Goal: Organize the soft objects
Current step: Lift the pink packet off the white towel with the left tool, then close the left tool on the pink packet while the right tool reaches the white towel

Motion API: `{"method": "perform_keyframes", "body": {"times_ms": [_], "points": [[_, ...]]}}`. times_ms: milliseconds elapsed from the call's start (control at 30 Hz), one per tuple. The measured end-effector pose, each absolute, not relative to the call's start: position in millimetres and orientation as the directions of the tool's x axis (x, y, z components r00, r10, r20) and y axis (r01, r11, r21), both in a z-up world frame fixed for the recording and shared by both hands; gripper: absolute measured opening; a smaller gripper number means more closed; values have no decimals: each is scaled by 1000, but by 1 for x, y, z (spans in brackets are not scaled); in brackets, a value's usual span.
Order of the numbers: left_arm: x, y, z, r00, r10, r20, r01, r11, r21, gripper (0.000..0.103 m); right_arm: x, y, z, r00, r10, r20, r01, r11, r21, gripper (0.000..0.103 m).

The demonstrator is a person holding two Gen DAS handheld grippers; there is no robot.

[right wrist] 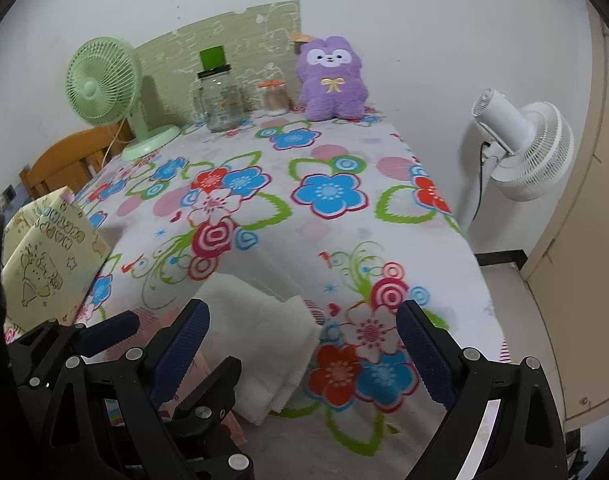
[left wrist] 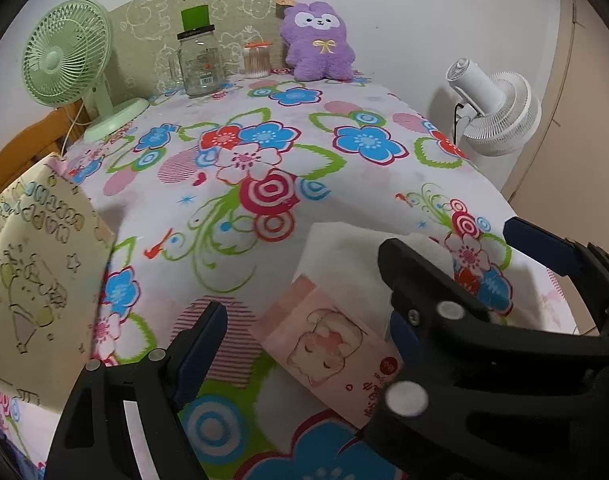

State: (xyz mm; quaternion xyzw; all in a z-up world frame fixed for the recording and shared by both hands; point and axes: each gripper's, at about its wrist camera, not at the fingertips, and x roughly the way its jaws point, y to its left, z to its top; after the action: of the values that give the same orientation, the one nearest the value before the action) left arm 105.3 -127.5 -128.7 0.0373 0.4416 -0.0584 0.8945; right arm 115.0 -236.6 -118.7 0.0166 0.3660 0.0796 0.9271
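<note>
A pink tissue pack [left wrist: 336, 354] with a cartoon cat lies on the floral tablecloth, with white tissues [left wrist: 356, 256] sticking out of it; the tissues also show in the right wrist view [right wrist: 264, 344]. My left gripper [left wrist: 304, 332] is open, one finger on each side of the pack. My right gripper [right wrist: 304, 344] is open, just right of the left one, with the tissues between its fingers. A purple plush toy [left wrist: 318, 42] sits upright at the table's far edge, also in the right wrist view [right wrist: 332, 78].
A yellow gift bag [left wrist: 36, 280] stands at the left edge. At the back are a green desk fan [left wrist: 70, 56], a glass jar [left wrist: 198, 62] and a cotton swab container [left wrist: 257, 60]. A white fan [right wrist: 520, 148] stands off the table's right side.
</note>
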Motion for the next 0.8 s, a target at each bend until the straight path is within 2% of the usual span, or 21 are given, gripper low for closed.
{"method": "perform_keyframes", "body": {"times_ms": [100, 267, 433, 600, 667, 800], "points": [[100, -120, -129, 602, -59, -796, 128, 992, 24, 85, 115, -229, -122, 709, 165, -685, -147, 985, 85, 96], [96, -107, -134, 565, -120, -816, 129, 990, -55, 63, 114, -219, -125, 695, 178, -696, -159, 983, 92, 96], [89, -105, -134, 553, -103, -827, 130, 991, -37, 53, 109, -210, -124, 697, 174, -695, -175, 982, 70, 96], [80, -103, -133, 544, -100, -833, 123, 992, -39, 55, 102, -204, -125, 690, 184, -700, -194, 979, 66, 96], [77, -102, -132, 541, -91, -836, 112, 993, -35, 65, 99, -204, -124, 692, 180, -699, -191, 980, 64, 96], [69, -102, -128, 564, -72, -823, 95, 995, -22, 73, 90, -209, -122, 699, 179, -692, -179, 981, 72, 96]]}}
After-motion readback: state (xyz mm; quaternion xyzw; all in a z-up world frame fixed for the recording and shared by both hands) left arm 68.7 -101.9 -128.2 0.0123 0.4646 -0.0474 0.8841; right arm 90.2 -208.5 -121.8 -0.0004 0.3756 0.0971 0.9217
